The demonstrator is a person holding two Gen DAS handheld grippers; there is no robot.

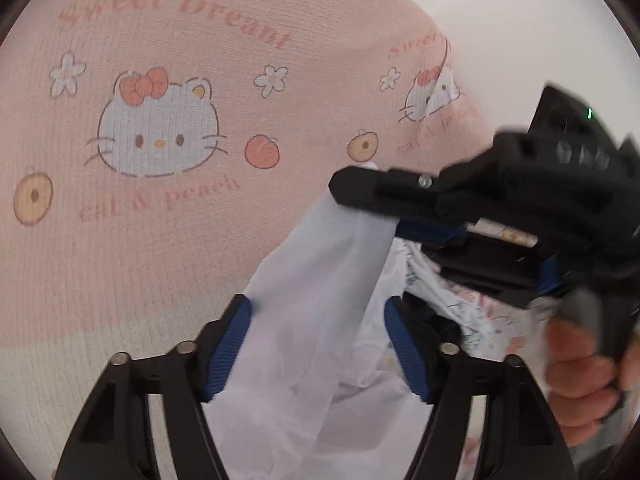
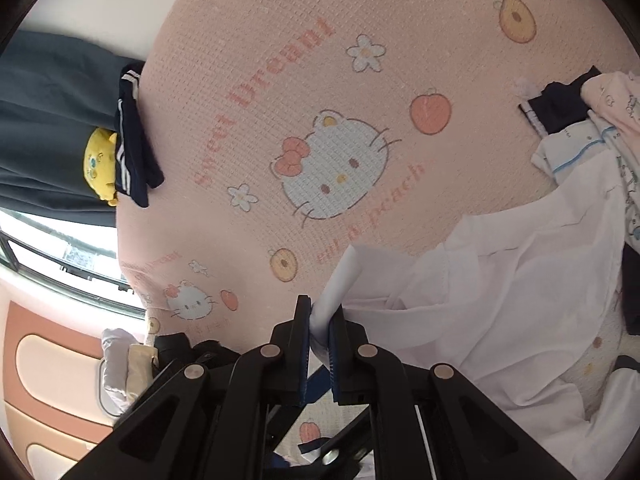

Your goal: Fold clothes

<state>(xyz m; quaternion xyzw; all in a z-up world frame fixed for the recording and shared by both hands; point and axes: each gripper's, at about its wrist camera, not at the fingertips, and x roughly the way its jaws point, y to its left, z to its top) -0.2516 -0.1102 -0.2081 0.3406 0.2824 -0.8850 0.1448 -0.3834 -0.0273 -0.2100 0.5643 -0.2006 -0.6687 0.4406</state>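
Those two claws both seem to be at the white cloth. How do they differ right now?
The right claw is shut, pinching an edge of the white garment between its blue pads. The left claw stands open; the cloth hangs between its pads, loose, not pinched. In the left wrist view the right claw reaches in from the side, above the left claw. Both are black with blue ribbed pads, over the pink cartoon-cat blanket.

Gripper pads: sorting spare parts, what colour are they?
Blue, ribbed pads; clearest in the left wrist view.
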